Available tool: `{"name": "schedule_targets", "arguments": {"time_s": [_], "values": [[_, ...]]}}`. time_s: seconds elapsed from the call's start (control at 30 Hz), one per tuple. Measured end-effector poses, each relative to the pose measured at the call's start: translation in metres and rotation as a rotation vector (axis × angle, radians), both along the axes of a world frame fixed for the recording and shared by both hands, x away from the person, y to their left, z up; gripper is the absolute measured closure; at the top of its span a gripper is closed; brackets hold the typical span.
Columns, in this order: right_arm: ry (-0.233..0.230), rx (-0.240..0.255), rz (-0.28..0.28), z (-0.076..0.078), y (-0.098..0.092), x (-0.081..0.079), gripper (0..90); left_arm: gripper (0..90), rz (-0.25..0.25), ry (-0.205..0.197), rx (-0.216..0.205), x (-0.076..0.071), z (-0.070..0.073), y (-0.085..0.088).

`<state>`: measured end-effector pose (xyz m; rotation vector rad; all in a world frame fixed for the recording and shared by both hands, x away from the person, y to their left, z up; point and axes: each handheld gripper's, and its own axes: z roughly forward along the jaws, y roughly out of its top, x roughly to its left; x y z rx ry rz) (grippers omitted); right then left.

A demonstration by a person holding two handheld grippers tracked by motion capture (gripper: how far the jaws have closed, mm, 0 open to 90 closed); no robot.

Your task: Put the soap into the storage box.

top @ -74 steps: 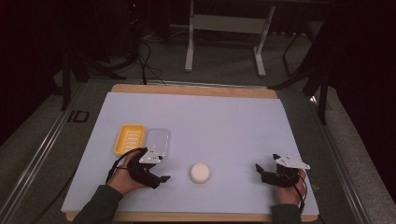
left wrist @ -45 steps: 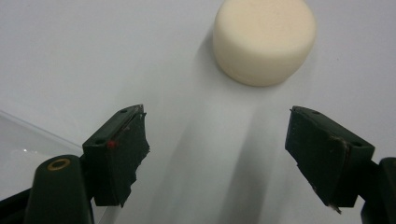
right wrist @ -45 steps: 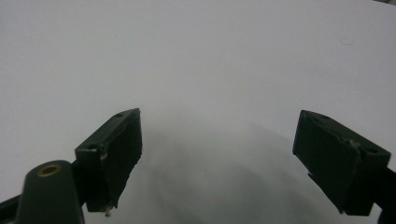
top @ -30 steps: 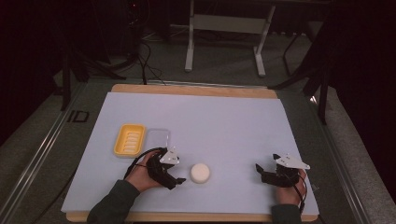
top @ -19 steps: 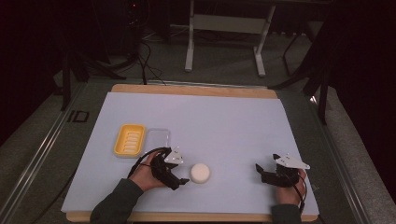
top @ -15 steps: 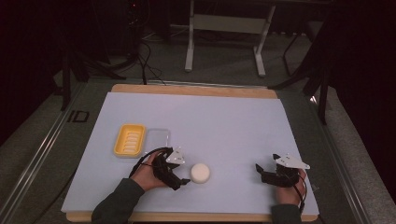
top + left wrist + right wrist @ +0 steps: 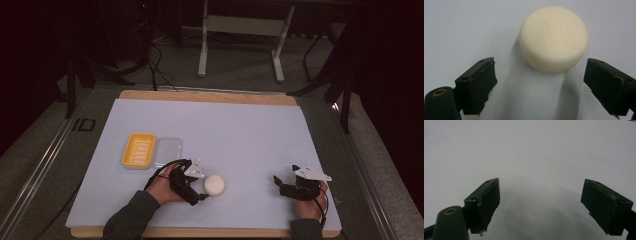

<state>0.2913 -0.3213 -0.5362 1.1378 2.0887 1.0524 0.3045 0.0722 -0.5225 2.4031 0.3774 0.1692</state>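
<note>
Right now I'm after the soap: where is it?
High view: the soap lies on the sheet, near-left of centre, just ahead of the open left gripper.

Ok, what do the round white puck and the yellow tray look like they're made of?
Round puck: probably soap or wax, with a matte cream surface, soft rounded edges and a faint imprint on top. Yellow tray: apparently moulded plastic, glossy, with raised ribs inside, like a soap dish.

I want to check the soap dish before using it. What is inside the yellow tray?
The yellow tray holds nothing loose; in the high view I see its ribbed floor. The round soap bar lies outside it on the white mat. What lies under the tray is covered.
</note>
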Motion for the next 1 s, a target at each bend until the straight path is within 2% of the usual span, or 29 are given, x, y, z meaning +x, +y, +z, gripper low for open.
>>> {"name": "schedule_targets", "arguments": {"time_s": [0.37,0.77,1.0], "values": [[0.001,0.001,0.001,0.0,0.0,0.0,15.6,11.4,-0.03,0.012,0.015,0.001,-0.006,-0.012],[0.006,0.004,0.001,0.0,0.0,0.0,15.6,11.4,-0.047,0.025,0.004,0.003,-0.01,-0.028],[0.007,0.005,0.002,0.0,0.0,0.001,15.6,12.6,-0.053,0.015,0.005,0.005,-0.012,-0.035]]}}
